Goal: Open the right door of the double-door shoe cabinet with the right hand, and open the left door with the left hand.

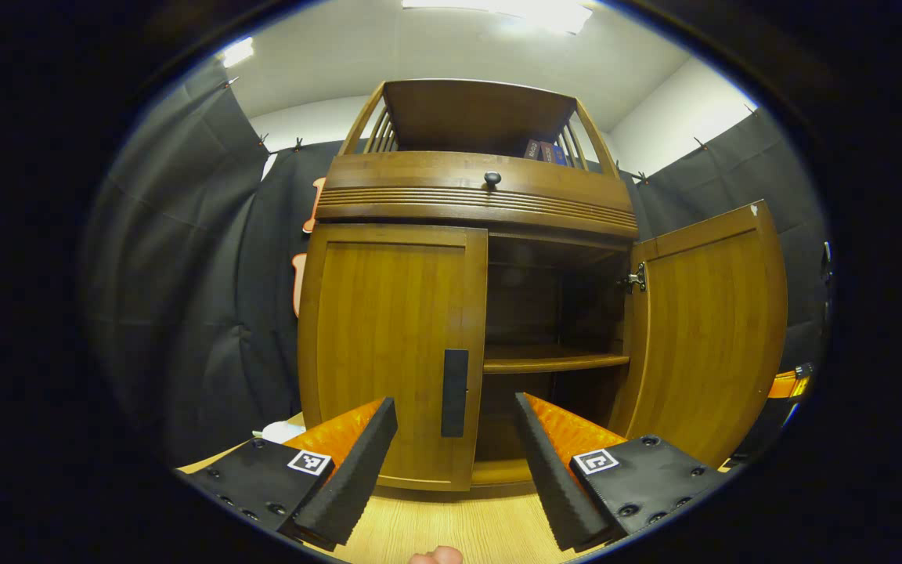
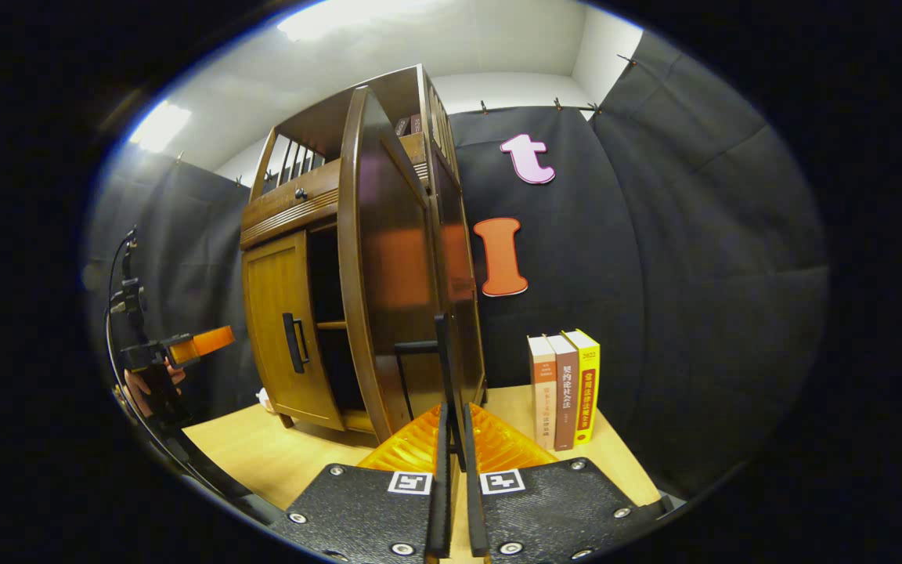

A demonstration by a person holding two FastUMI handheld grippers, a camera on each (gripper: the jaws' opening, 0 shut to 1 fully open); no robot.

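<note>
Two hand-held grippers: left [image 1: 455,462] spread, right [image 2: 455,470] pinching handle [image 2: 441,368]; wood tabletop [image 2: 263,454].

The cabinet [image 1: 420,188] is brown wood with a smooth, glossy varnish; its right door [image 2: 388,266] mirrors the wall. The left door [image 1: 388,345] shows straight grain and a matt dark handle [image 1: 455,392]. The bench [image 1: 451,521] is pale wood-grain. The hinge [image 1: 636,278] is shiny metal.

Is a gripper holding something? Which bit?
Yes. The right gripper pinches the open right door by its handle. The left gripper is open, holding nothing, facing the shut left door.
</note>
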